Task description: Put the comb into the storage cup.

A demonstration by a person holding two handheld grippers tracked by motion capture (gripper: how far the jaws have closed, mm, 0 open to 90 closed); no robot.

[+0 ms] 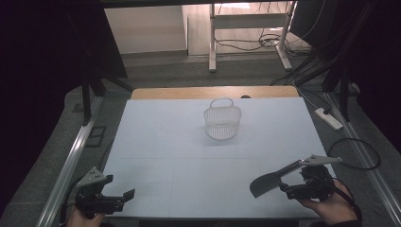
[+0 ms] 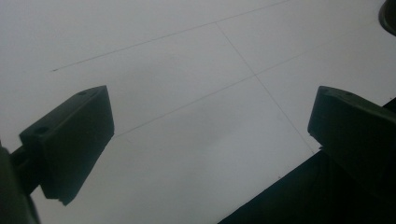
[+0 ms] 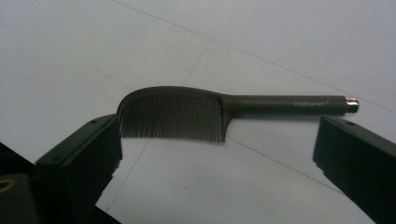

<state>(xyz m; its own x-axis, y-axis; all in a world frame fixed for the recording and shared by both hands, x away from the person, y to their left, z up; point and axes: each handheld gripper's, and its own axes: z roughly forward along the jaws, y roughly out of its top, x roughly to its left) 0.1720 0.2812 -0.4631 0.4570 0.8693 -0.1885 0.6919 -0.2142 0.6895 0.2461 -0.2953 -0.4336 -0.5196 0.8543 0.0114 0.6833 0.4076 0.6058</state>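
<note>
1. Dark plastic comb with long handle (image 3: 196, 112) lies flat on the white tabletop (image 1: 179, 151), near its right front corner.
2. Right tongs (image 3: 217, 154) gape wide just before it, gripping nothing.
3. Left tongs (image 2: 205, 126) also gape, idle.
4. Advisable: close squarely across the handle, clear of the teeth.

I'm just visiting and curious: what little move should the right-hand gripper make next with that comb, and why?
Probably ease forward until the comb's handle sits between the jaws. The right gripper is open, and the comb lies flat on the table just beyond its tips, untouched.
</note>
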